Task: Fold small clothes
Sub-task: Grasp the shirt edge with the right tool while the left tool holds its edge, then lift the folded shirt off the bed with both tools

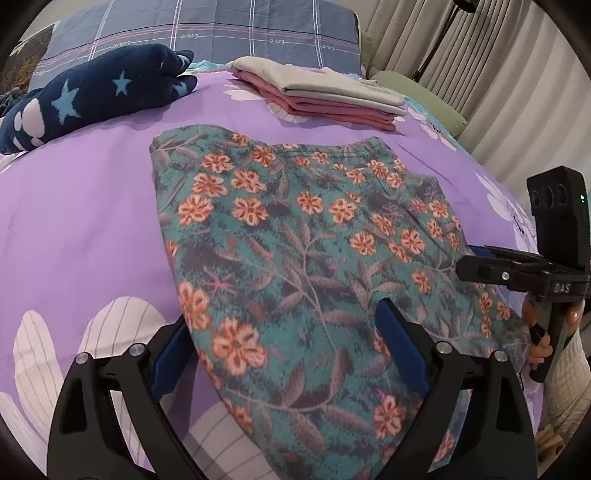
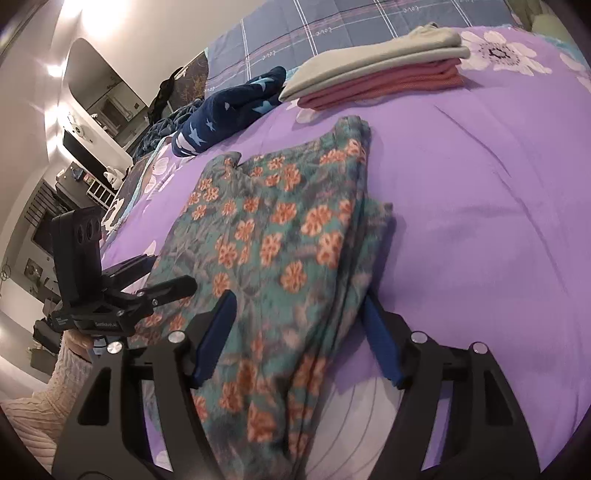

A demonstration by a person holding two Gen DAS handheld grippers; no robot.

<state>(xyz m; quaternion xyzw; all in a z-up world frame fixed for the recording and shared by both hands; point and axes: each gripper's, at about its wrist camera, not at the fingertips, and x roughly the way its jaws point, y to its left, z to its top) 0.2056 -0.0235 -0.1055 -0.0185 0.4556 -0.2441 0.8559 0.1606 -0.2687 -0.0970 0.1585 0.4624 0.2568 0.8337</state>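
A teal garment with orange flowers (image 1: 303,236) lies folded lengthwise on the purple bedspread (image 1: 92,221); it also shows in the right wrist view (image 2: 280,243). My left gripper (image 1: 284,332) is open, its jaws straddling the garment's near left edge. My right gripper (image 2: 299,321) is open, its jaws either side of the garment's near right edge. The right gripper also shows at the right of the left wrist view (image 1: 476,264). The left gripper shows at the left of the right wrist view (image 2: 166,277).
A folded stack of grey and pink clothes (image 1: 325,92) lies at the far side of the bed. A navy star-patterned item (image 1: 88,99) lies far left. A blue plaid pillow (image 1: 221,29) is behind them. Curtains (image 1: 498,74) hang to the right.
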